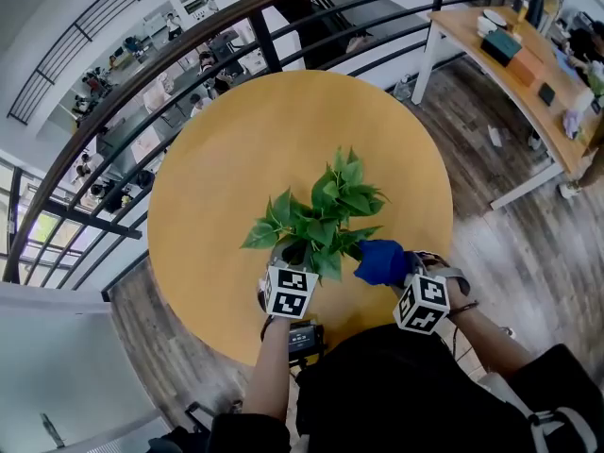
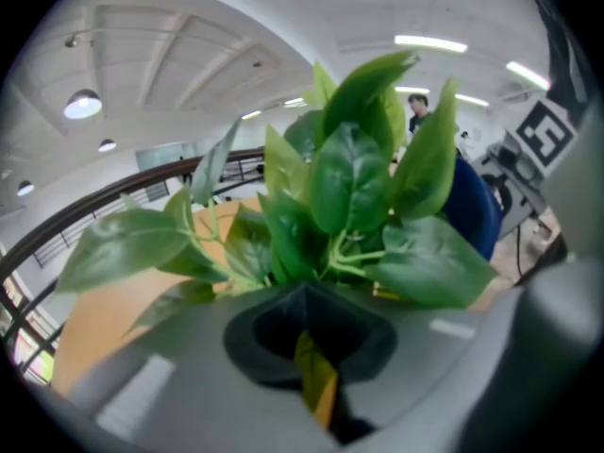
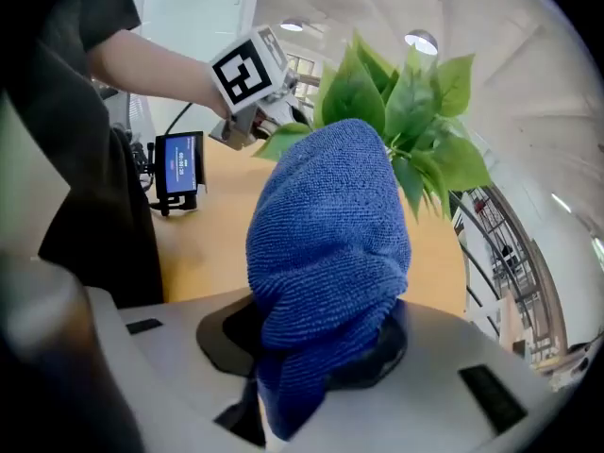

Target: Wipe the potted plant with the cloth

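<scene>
The potted plant [image 1: 321,217] stands near the front of a round wooden table [image 1: 236,159], its green leaves spreading over a pale pot. My left gripper [image 1: 283,267] sits at the pot's near side, right under the leaves [image 2: 349,187]. Its jaws [image 2: 307,327] look shut, with only a thin yellow-olive sliver in the slit that I cannot identify. My right gripper [image 1: 406,270] is shut on a bunched blue cloth [image 1: 382,262], held at the plant's right side against the lower leaves. The cloth [image 3: 330,234] fills the right gripper view, with the plant [image 3: 415,102] just behind it.
A black railing [image 1: 189,45] curves round the table's far side. A wooden desk [image 1: 528,64] with several items stands at the back right. A small screen device [image 3: 177,168] sits at the table's near edge by my left arm.
</scene>
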A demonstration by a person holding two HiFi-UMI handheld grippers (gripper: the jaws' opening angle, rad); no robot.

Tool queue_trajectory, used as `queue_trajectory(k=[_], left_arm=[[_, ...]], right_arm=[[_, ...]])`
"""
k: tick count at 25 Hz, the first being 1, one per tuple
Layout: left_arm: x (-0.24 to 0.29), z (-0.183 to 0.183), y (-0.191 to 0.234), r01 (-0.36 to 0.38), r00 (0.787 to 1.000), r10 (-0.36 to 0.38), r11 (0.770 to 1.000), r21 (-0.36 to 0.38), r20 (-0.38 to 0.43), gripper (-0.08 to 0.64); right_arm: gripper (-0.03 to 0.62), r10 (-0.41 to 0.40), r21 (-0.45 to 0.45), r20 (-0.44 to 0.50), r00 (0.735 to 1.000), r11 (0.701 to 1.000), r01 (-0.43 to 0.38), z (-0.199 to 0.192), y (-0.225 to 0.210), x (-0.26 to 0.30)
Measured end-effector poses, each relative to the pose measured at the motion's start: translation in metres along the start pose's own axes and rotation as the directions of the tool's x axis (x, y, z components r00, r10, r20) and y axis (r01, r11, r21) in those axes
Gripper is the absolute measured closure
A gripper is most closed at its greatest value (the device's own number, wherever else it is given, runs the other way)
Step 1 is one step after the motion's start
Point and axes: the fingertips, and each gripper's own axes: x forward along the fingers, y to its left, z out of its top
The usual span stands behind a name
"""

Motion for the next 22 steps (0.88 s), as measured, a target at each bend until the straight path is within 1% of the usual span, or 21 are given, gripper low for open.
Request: queue_trajectory(k=[4, 6, 7, 9, 12, 14, 15, 16, 18, 20, 22], left_arm=[[-0.001, 0.0, 0.002, 0.0, 1.0, 0.0, 1.0, -0.01, 0.005, 0.56], [-0.001, 0.0, 0.001, 0.006, 1.0, -0.006, 1.0, -0.013, 0.001, 0.56], [-0.001, 0.0, 0.001, 0.008, 1.0, -0.008, 1.0, -0.013, 0.0, 0.56], [-0.001, 0.0, 0.001, 0.007, 1.0, -0.007, 1.0, -0.015, 0.002, 0.56], [-0.001, 0.0, 0.001, 0.003, 1.0, -0.003, 1.0, -0.022, 0.008, 0.56], [0.0, 0.0, 0.0, 0.002, 1.0, -0.002, 1.0, -0.021, 0.011, 0.56], [0.0, -0.001, 0.0, 0.003, 1.0, -0.003, 1.0, -0.02, 0.011, 0.56], [0.0, -0.001, 0.0, 0.004, 1.0, -0.004, 1.0, -0.02, 0.009, 0.56], [-0.001, -0.002, 0.001, 0.004, 1.0, -0.004, 1.0, -0.02, 0.006, 0.56], [-0.001, -0.001, 0.001, 0.003, 1.0, -0.003, 1.0, -0.018, 0.007, 0.56], [0.0, 0.001, 0.001, 0.0, 1.0, 0.001, 1.0, -0.017, 0.013, 0.56]], right_arm=[[0.457, 0.023, -0.059, -0.029, 0.999, 0.998, -0.025, -0.002, 0.006, -0.007], [0.457, 0.002, -0.049, -0.035, 0.999, 0.999, -0.004, -0.008, 0.005, -0.006], [0.457, -0.016, -0.021, -0.025, 1.0, 1.0, 0.016, -0.01, 0.0, -0.008], [0.457, -0.057, 0.07, 0.02, 0.998, 0.996, 0.055, -0.011, -0.013, -0.015], [0.457, -0.131, 0.17, 0.09, 0.987, 0.979, 0.114, -0.011, -0.035, -0.029], [0.457, -0.187, 0.231, 0.15, 0.971, 0.961, 0.149, -0.009, -0.051, -0.043], [0.457, -0.208, 0.273, 0.195, 0.959, 0.95, 0.15, -0.006, -0.059, -0.052], [0.457, -0.221, 0.319, 0.247, 0.944, 0.938, 0.136, 0.0, -0.065, -0.061], [0.457, -0.233, 0.399, 0.347, 0.909, 0.913, 0.082, 0.013, -0.075, -0.079], [0.457, -0.242, 0.439, 0.412, 0.878, 0.897, 0.042, 0.024, -0.083, -0.095], [0.457, -0.244, 0.435, 0.439, 0.865, 0.9, 0.033, 0.03, -0.086, -0.104]])
